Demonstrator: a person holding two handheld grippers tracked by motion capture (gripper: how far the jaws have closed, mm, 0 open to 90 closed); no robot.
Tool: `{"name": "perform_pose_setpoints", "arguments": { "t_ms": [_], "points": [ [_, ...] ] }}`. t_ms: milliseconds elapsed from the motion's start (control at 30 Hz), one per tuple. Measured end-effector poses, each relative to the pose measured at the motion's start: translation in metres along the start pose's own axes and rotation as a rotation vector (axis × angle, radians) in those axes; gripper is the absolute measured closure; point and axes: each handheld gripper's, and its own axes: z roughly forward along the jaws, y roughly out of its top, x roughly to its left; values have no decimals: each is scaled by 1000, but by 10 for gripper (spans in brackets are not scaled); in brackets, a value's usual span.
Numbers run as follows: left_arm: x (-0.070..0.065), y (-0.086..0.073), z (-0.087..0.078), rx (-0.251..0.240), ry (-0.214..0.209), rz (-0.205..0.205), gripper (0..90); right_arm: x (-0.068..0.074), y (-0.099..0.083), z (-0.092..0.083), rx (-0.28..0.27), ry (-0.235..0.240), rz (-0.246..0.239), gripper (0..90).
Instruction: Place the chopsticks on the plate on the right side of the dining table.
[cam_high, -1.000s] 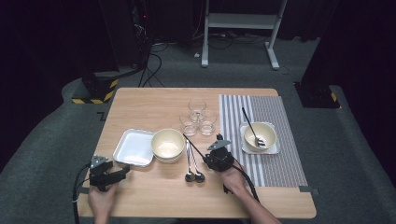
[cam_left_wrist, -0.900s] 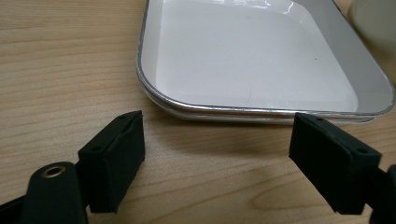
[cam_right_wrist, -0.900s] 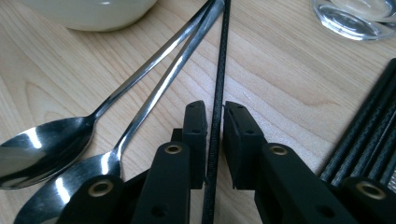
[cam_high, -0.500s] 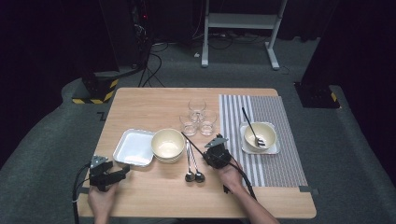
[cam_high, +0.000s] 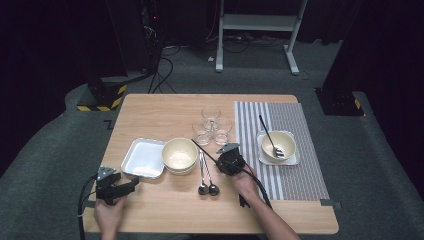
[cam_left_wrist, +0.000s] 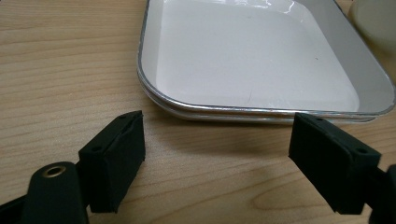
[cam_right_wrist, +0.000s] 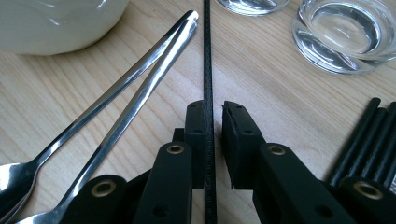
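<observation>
High view first: my right fingers sit just right of the two long steel spoons, with the thin black chopstick poking out from them up and to the left, toward the cream round bowl. My left fingers are well apart from all that, parked by the near corner of the white square tray. So the right hand is the one on the job.

Left gripper view: left fingers spread wide and holding nothing, with the tray just ahead of them on the desk.

Right gripper view: this is the bit that matters. The chopstick runs dead straight out between my right fingers, its long axis in line with them. They've just been easing open. It lies against the left pad with a sliver of gap on the right, so it's loose, not pinched. I'd close again before lifting.
</observation>
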Motion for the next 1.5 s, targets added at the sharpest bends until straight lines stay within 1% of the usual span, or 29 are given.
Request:
{"name": "perform_pose_setpoints", "arguments": {
  "t_ms": [67, 300, 400, 500, 567, 600, 833, 900, 933, 1100, 1200, 1400, 1467, 1500],
  "points": [
    [0, 0, 0, 0, 0, 0, 186, -1, 4, 2, 12, 4, 3, 796],
    [0, 0, 0, 1, -2, -1, 185, -5, 6, 4, 6, 19, 22, 805],
    [0, 0, 0, 1, -4, -3, 186, -6, 6, 4, 11, 19, 22, 840],
    [0, 0, 0, 1, -4, -5, 185, -6, 8, 4, 21, 15, 17, 844],
    [0, 0, 0, 1, -4, -5, 185, -3, 8, 5, 25, -1, 7, 846],
    [0, 0, 0, 1, -3, 0, 185, -2, 9, 5, 26, -2, 5, 847],
    [0, 0, 0, 1, -3, -2, 185, -1, 9, 5, 23, -4, 6, 856],
    [0, 0, 0, 1, -4, -3, 185, -1, 9, 5, 21, 3, 13, 857],
    [0, 0, 0, 1, -5, -5, 185, 0, 9, 5, 19, 14, 29, 857],
    [0, 0, 0, 1, -4, -2, 185, -1, 10, 5, 15, 27, 25, 858],
    [0, 0, 0, 1, -5, -5, 185, -3, 11, 0, 0, 38, 39, 859],
    [0, 0, 0, 1, -2, 0, 185, -4, 12, -4, -19, 47, 35, 859],
    [0, 0, 0, 1, -3, 0, 185, -5, 13, -6, -22, 60, 46, 859],
    [0, 0, 0, 1, -3, -2, 185, -5, 13, -7, -24, 62, 42, 859]
  ]
}}
